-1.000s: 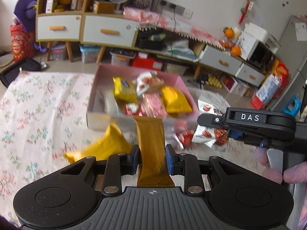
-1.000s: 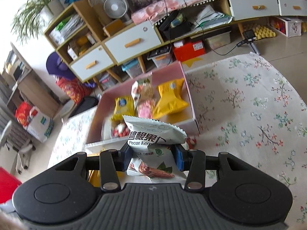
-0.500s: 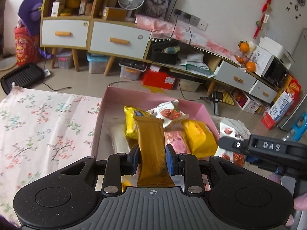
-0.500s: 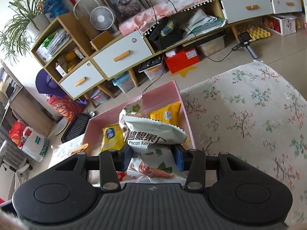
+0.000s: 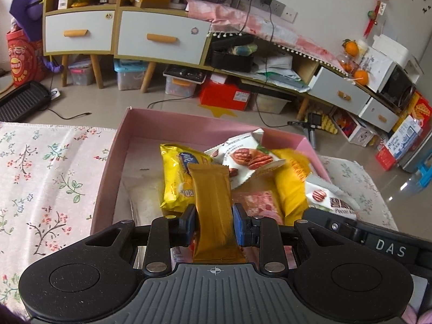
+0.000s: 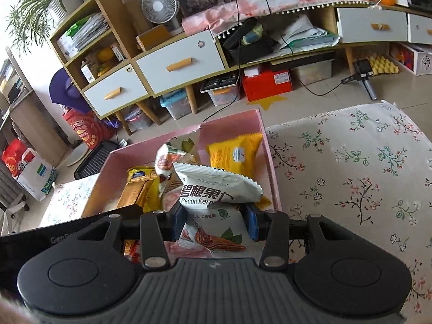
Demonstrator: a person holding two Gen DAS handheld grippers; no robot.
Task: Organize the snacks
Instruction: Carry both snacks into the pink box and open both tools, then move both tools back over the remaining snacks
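My left gripper (image 5: 213, 225) is shut on a long gold-brown snack bar (image 5: 212, 199), held over the pink box (image 5: 118, 140). Inside the box lie a yellow biscuit pack (image 5: 175, 181), a white pecan pack (image 5: 243, 159), a yellow bag (image 5: 291, 186) and a pink pack (image 5: 259, 199). My right gripper (image 6: 214, 222) is shut on a white pecan kernel pack (image 6: 216, 189), also above the pink box (image 6: 267, 145). The gold bar (image 6: 135, 191) and the left gripper's body show at the lower left of the right wrist view. The right gripper's arm (image 5: 378, 240) crosses the lower right of the left wrist view.
The box stands on a floral tablecloth (image 5: 40, 167), (image 6: 351, 167) near the table's far edge. Beyond it the floor drops away to cabinets with drawers (image 5: 162, 37), storage bins and a red box (image 5: 224, 94).
Both grippers moved forward over the pink box with their snacks still held. The box's contents now fill the middle of both views, and the right gripper sits closer to the left one.
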